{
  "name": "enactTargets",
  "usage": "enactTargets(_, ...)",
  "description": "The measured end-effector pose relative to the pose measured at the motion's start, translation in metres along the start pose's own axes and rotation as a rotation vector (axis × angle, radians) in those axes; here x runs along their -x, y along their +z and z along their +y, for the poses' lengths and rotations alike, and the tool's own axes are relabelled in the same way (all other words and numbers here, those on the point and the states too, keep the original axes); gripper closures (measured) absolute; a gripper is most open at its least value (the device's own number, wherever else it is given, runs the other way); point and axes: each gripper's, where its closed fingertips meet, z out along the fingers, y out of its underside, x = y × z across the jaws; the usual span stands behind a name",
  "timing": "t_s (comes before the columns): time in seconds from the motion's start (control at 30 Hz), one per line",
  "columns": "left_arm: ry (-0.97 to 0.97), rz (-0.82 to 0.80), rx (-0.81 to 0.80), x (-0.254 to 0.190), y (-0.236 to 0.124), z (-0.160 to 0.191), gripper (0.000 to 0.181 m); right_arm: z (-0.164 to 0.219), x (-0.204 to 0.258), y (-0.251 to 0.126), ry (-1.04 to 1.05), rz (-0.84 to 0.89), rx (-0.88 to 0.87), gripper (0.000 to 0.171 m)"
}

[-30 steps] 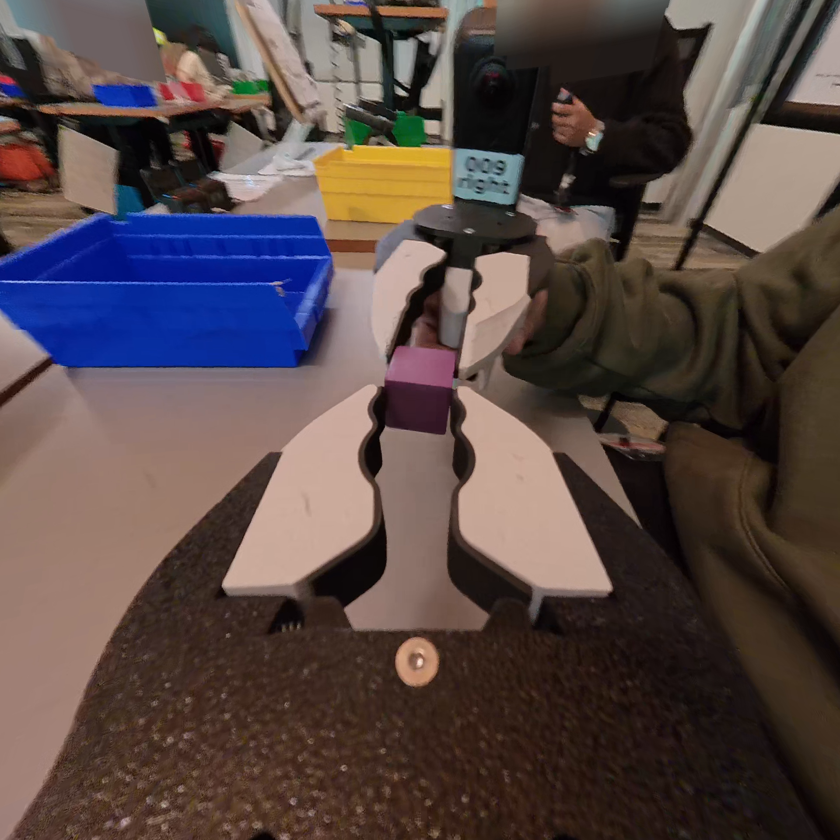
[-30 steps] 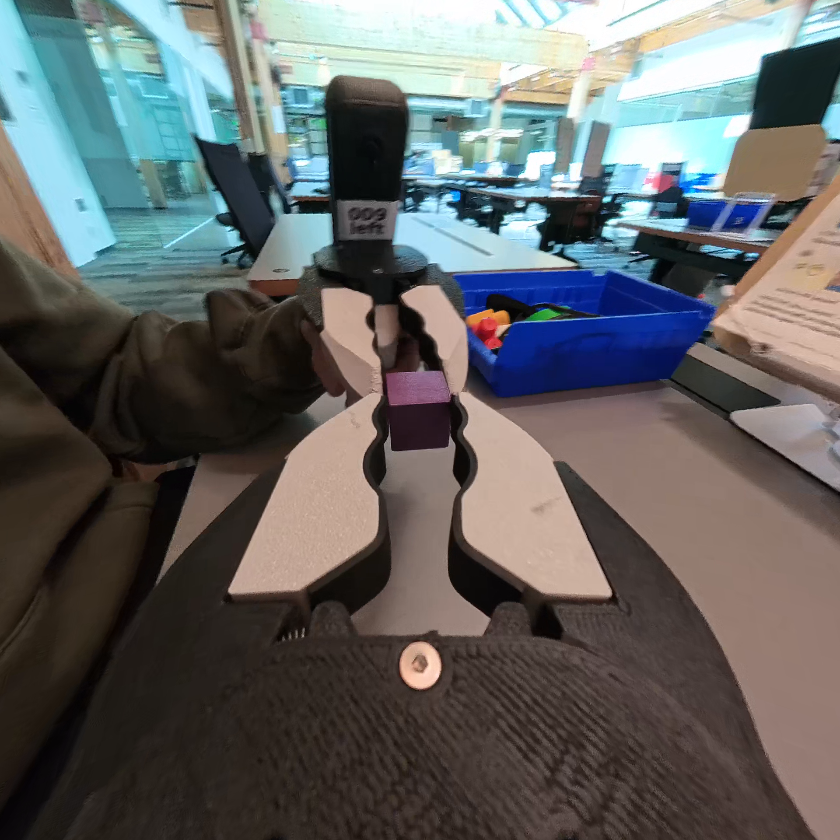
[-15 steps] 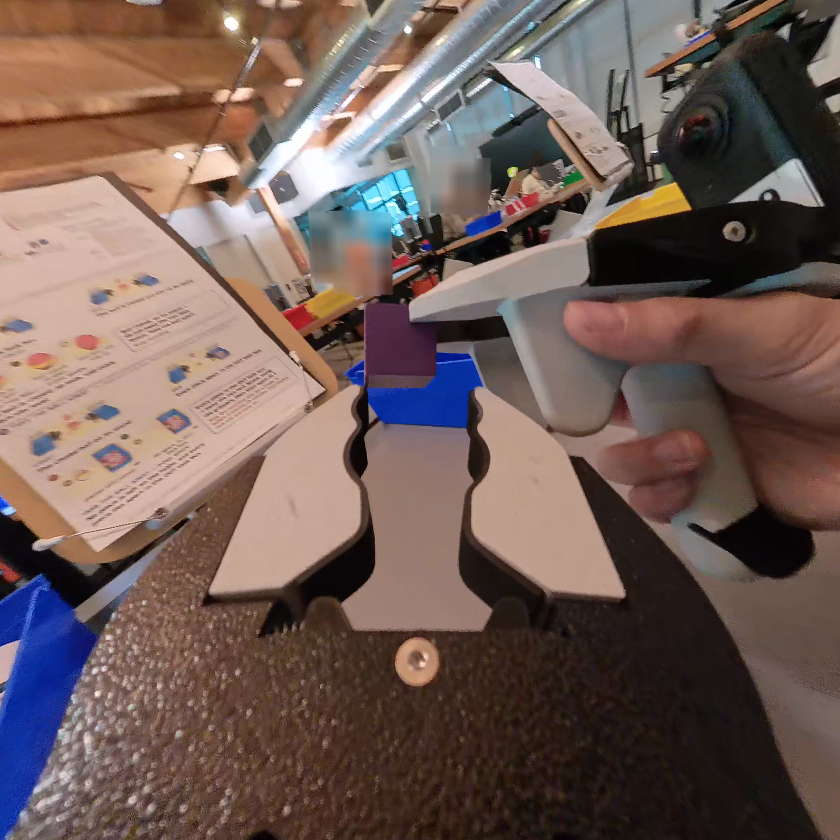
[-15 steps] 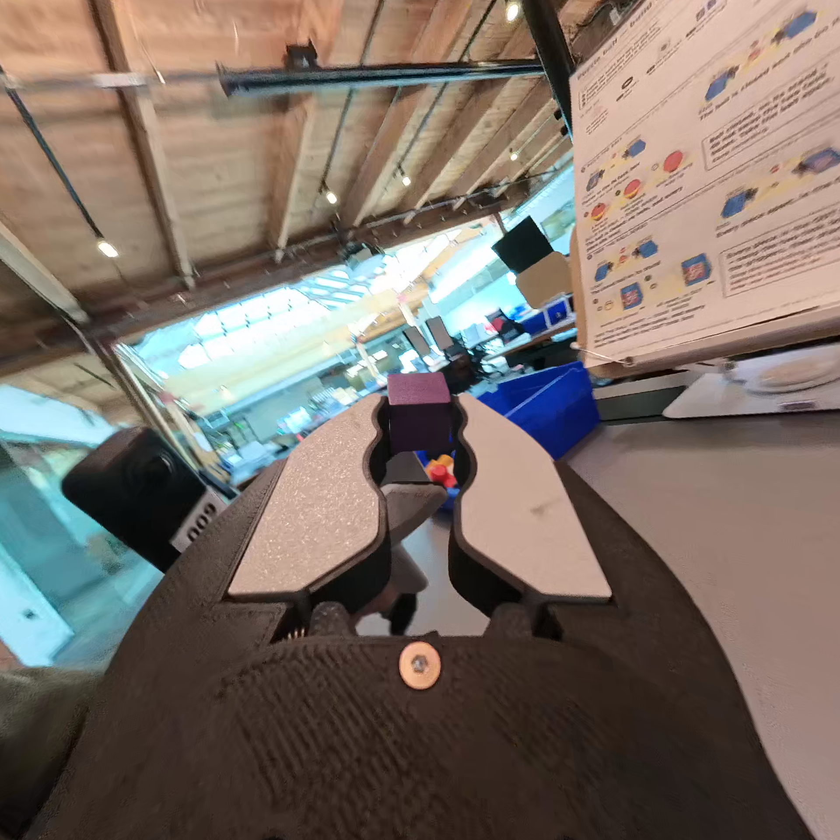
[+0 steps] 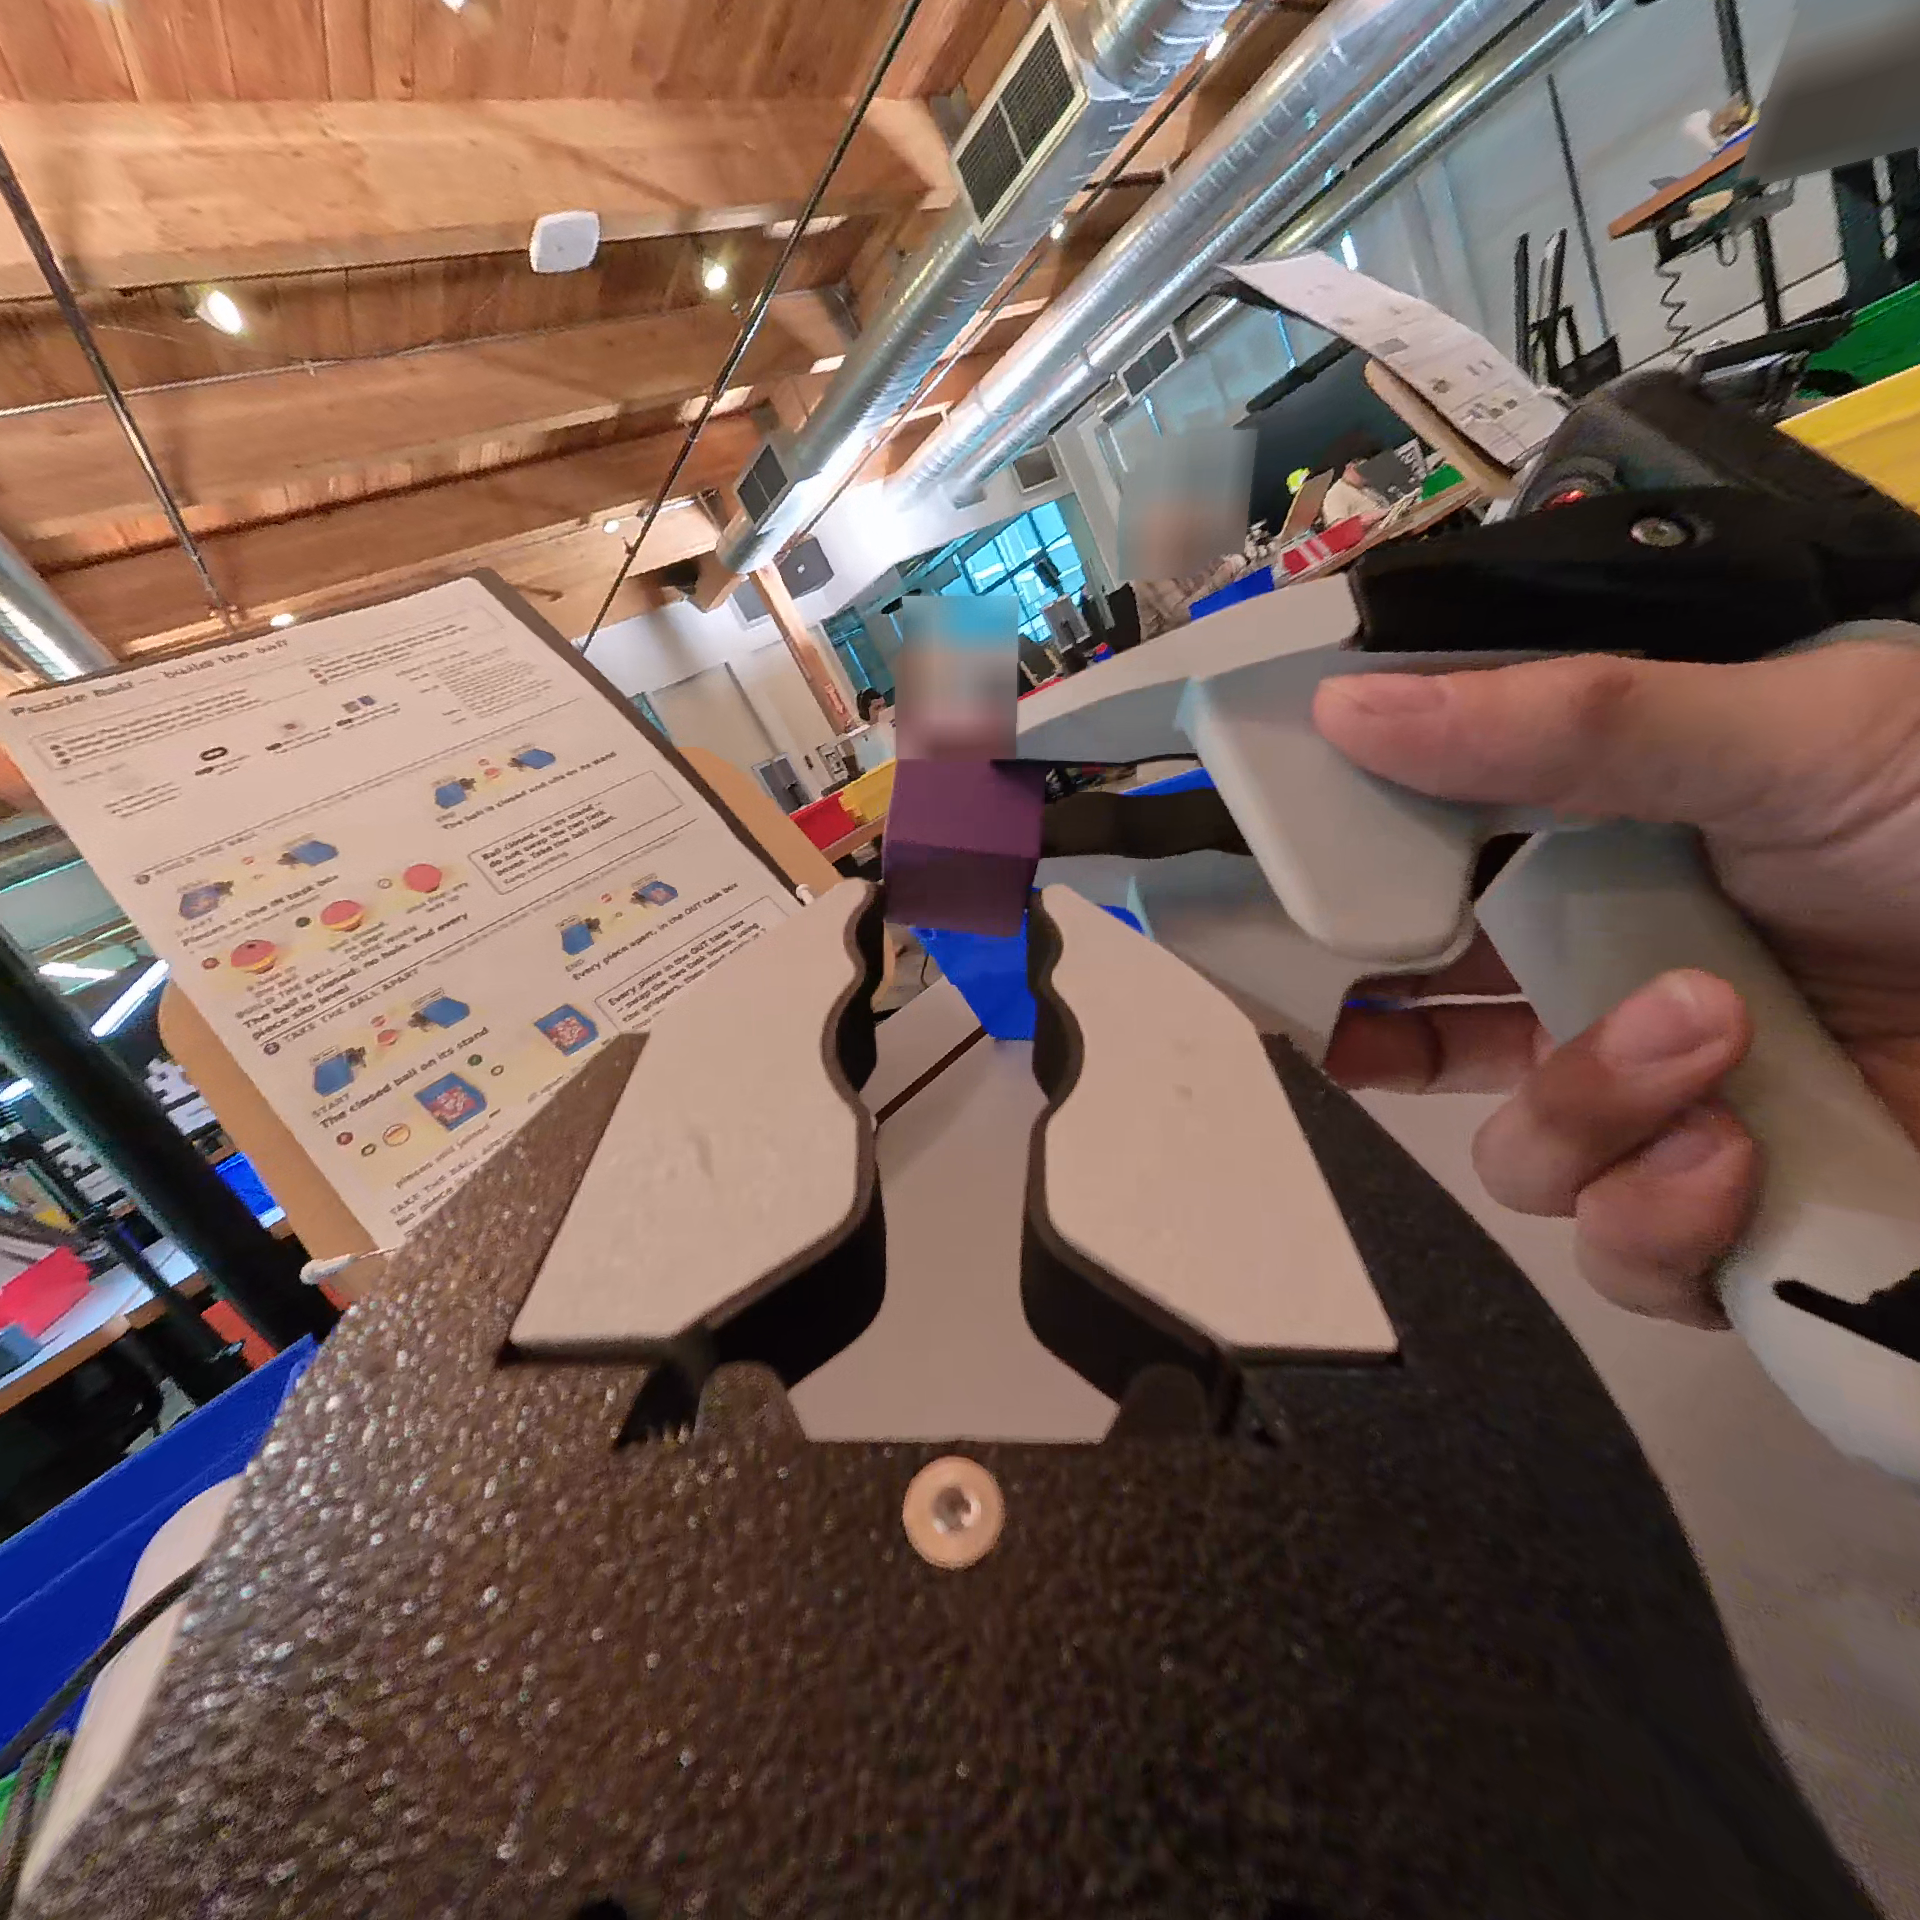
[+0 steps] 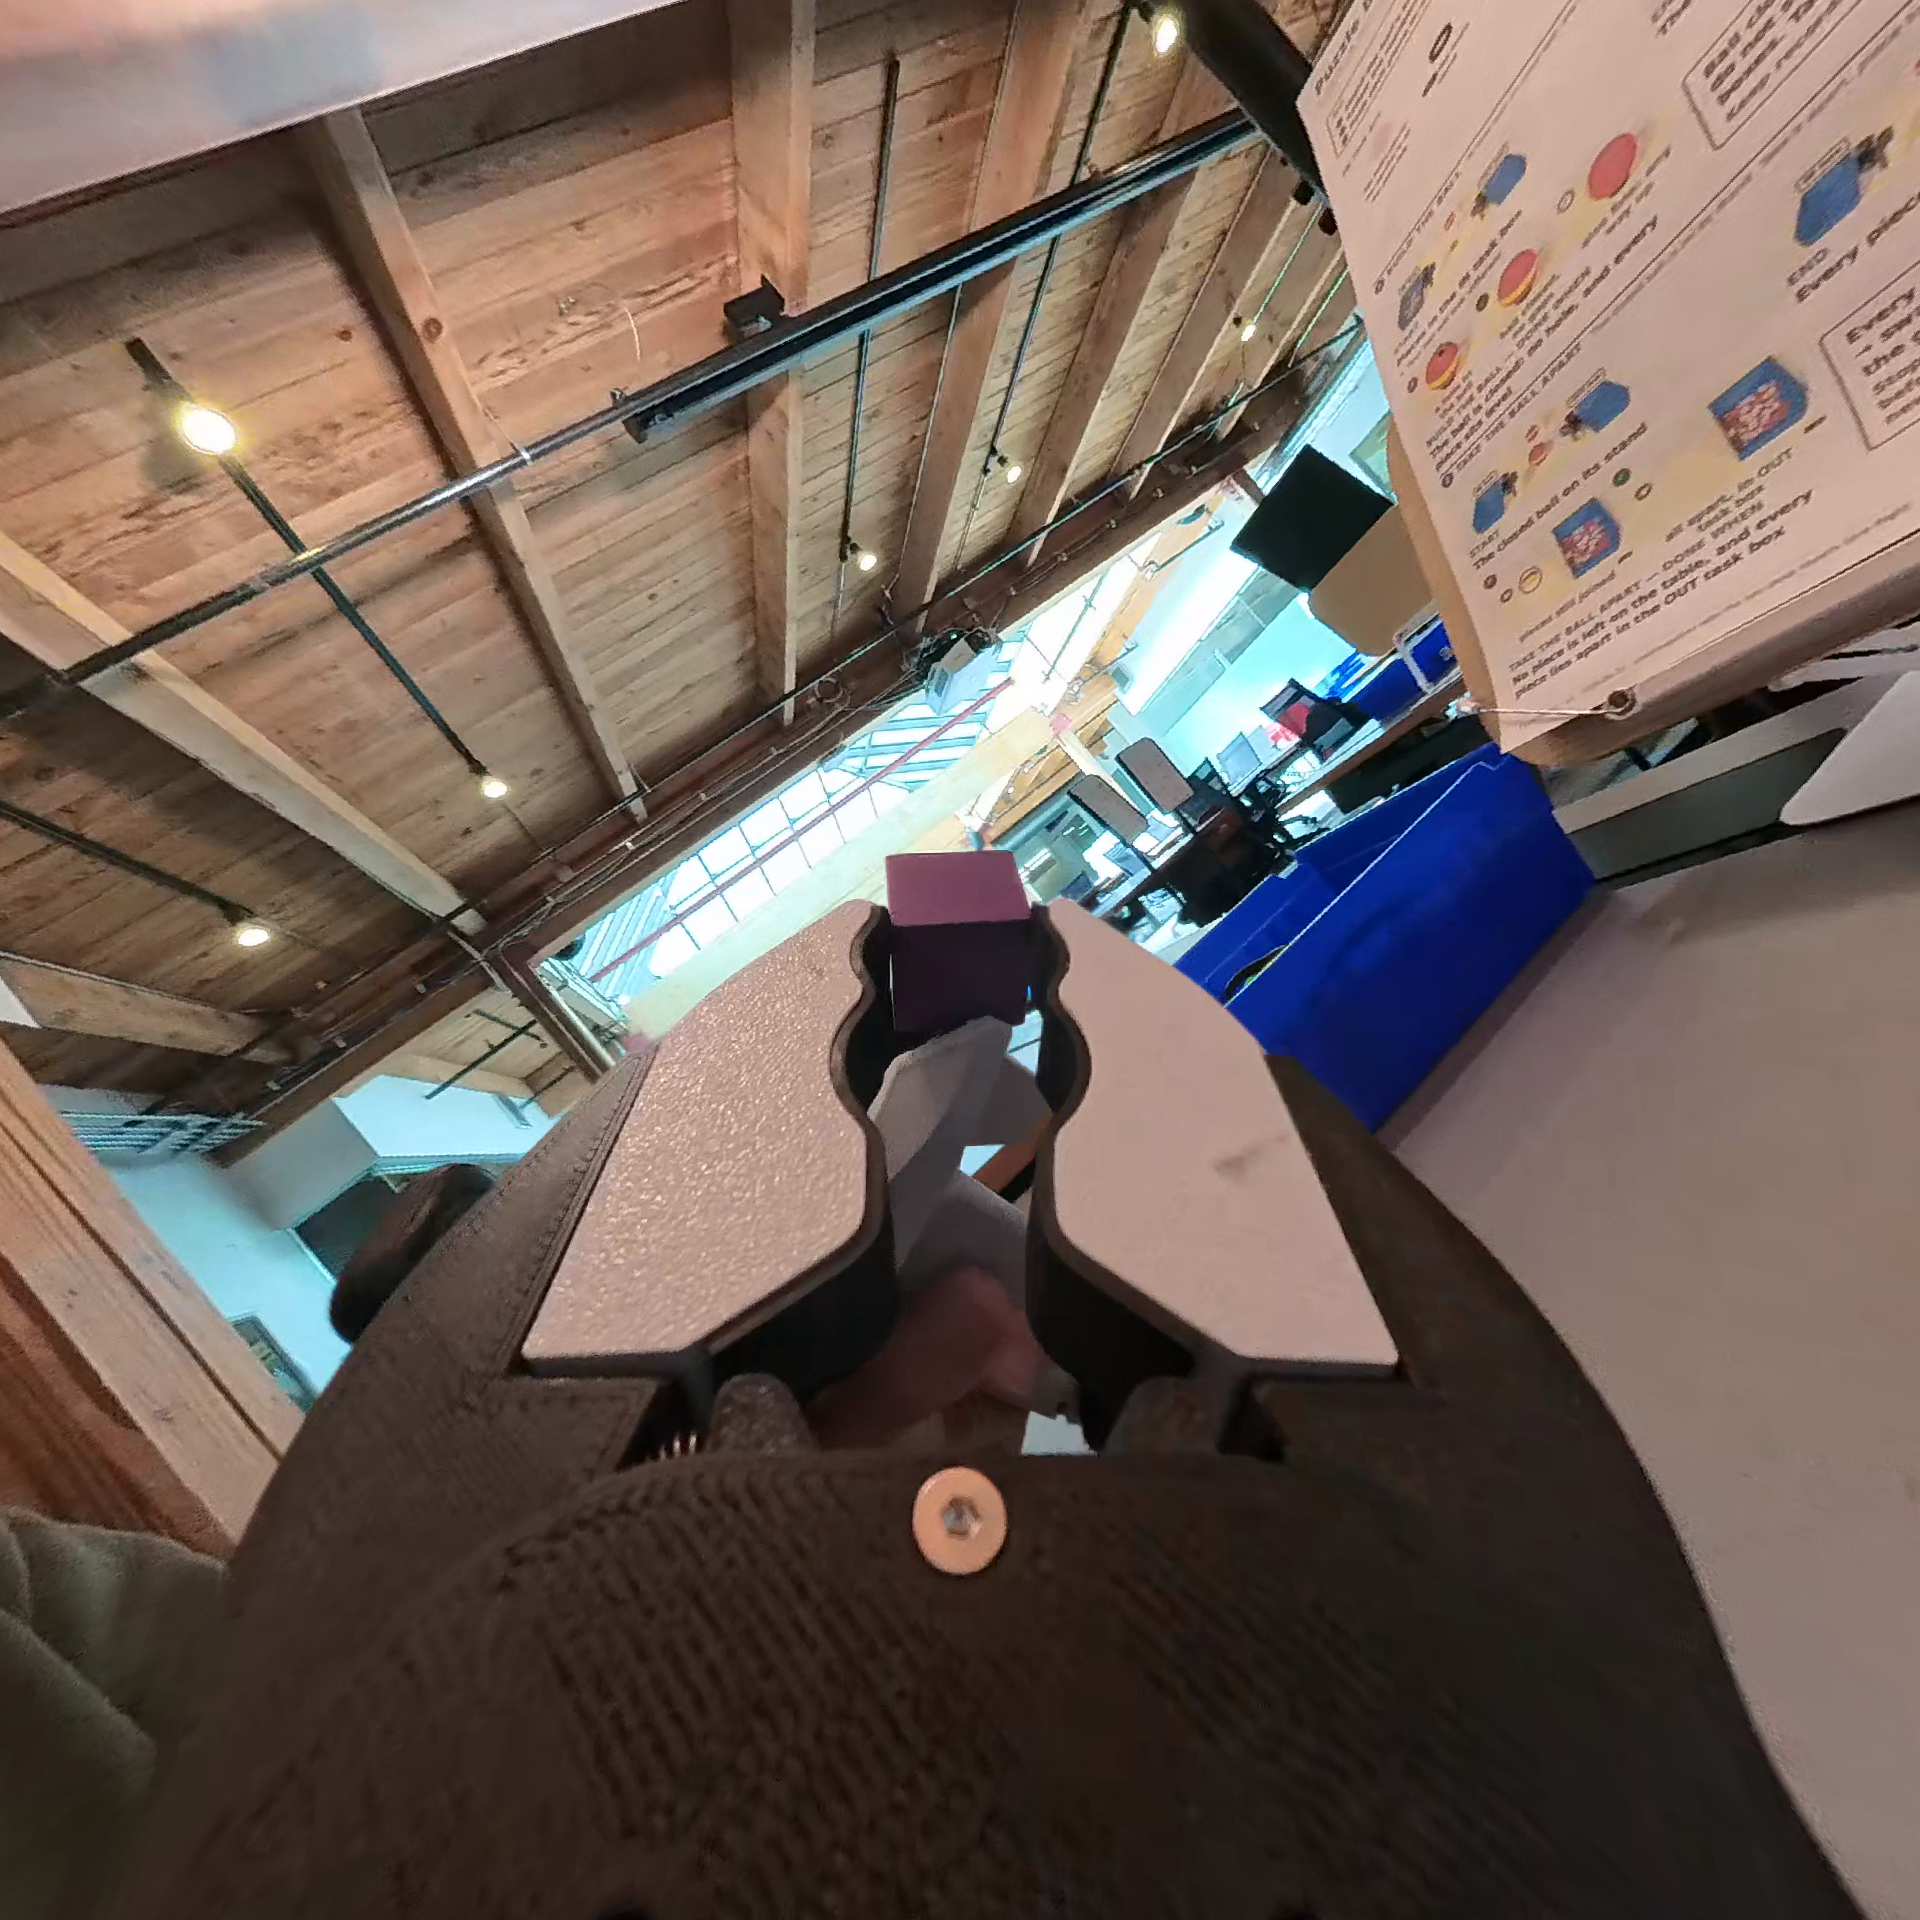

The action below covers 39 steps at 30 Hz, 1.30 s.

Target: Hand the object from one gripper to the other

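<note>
A purple cube [image 5: 961, 842] is held in the air, above the grey table [image 6: 1683, 1195]. My left gripper [image 5: 958, 906] has its fingertips closed against the cube's lower part. My right gripper [image 6: 961, 920] is shut on the same cube [image 6: 951, 935], which sits at its fingertips. In the left wrist view the right gripper's grey finger [image 5: 1164, 691] reaches in from the right, with a hand [image 5: 1714, 883] on its handle. In the right wrist view one left finger [image 6: 935, 1101] shows below the cube. The two grippers cross at about a right angle.
An instruction sheet on a clipboard [image 5: 416, 883] stands to the left and also shows in the right wrist view [image 6: 1662, 312]. A blue bin [image 6: 1403, 966] sits on the table beyond the cube. Another blue bin edge [image 5: 94, 1558] is at lower left. Both views tilt up toward the wooden ceiling. My left and right fingertips are right by each other.
One second ago both grippers held the cube, low and facing each other. Half a second ago my left jaws stood wider. Now they have narrowed onto the cube again, and both views tilt further up.
</note>
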Motion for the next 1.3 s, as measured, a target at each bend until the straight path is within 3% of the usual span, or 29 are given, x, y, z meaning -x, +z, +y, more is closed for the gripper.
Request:
enactTargets(0.2, 0.01, 0.088, -0.008, 0.003, -0.001, 0.001, 0.156, 0.002, -0.001, 0.001, 0.024, -0.023, 0.032, 0.146)
enactTargets(0.3, -0.068, 0.17, 0.019, 0.006, -0.002, 0.0, 0.156, 0.005, 0.004, 0.002, -0.084, -0.082, 0.105, 0.144)
enactTargets(0.4, -0.264, 0.319, 0.086, 0.002, -0.004, 0.003, 0.156, 0.011, 0.001, -0.001, -0.293, -0.087, 0.242, 0.113)
enactTargets(0.43, -0.336, 0.389, 0.104, -0.002, -0.006, 0.003, 0.156, 0.014, -0.003, -0.004, -0.361, -0.074, 0.291, 0.11)
enactTargets(0.57, -0.533, 0.662, 0.189, -0.021, -0.02, 0.007, 0.156, 0.02, 0.001, -0.014, -0.5, -0.143, 0.4, 0.121)
enactTargets(0.7, -0.553, 0.78, 0.251, -0.034, -0.029, 0.014, 0.156, 0.042, -0.002, -0.019, -0.581, -0.188, 0.52, 0.131)
enactTargets(0.97, -0.543, 0.736, 0.218, -0.031, -0.025, 0.011, 0.156, 0.034, -0.003, -0.016, -0.683, -0.173, 0.483, 0.141)
enactTargets(1.13, -0.495, 0.679, 0.246, -0.03, -0.02, 0.019, 0.151, -0.003, -0.037, -0.022, -0.725, 0.064, 0.408, 0.141)
enactTargets(1.2, -0.473, 0.557, 0.314, -0.012, -0.014, 0.035, 0.157, -0.021, -0.051, -0.03, -0.782, 0.174, 0.41, 0.141)
enactTargets(1.27, -0.514, 0.312, 0.455, 0.023, -0.008, 0.068, 0.159, -0.036, -0.058, -0.037, -0.853, 0.242, 0.407, 0.141)
enactTargets(1.3, -0.547, 0.283, 0.47, 0.029, -0.009, 0.074, 0.16, -0.042, -0.059, -0.04, -0.881, 0.263, 0.403, 0.141)
